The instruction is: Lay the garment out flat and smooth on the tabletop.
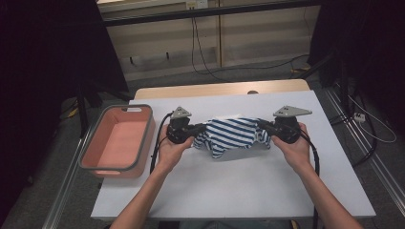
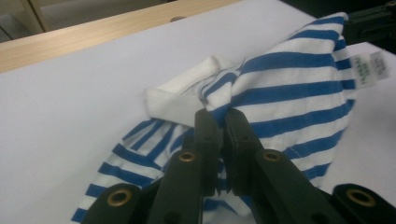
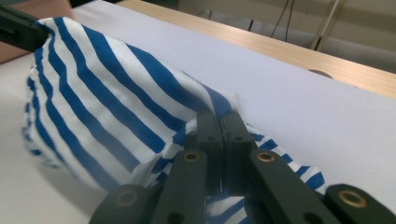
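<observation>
High view: blue-and-white striped knit garment (image 1: 232,135) sits mid-frame, strung between the left gripper (image 1: 198,129) and right gripper (image 1: 265,128), middle sagging onto the white-covered table (image 1: 229,186). Each pair of jaws is clamped on fabric at an opposite end, which looks like a two-point pinch to spread or lift the piece flat rather than bunch it. Left gripper view: jaws pressed together on striped cloth just below the white ribbed collar (image 2: 180,95); a sewn-in label (image 2: 371,67) shows at upper right. Right gripper view: jaws together on a fold of the garment (image 3: 112,107), centre frame. Salmon-pink rectangular plastic bin with grey rim (image 1: 119,167), at left of the high view, holds nothing; likely the drop-off.
</observation>
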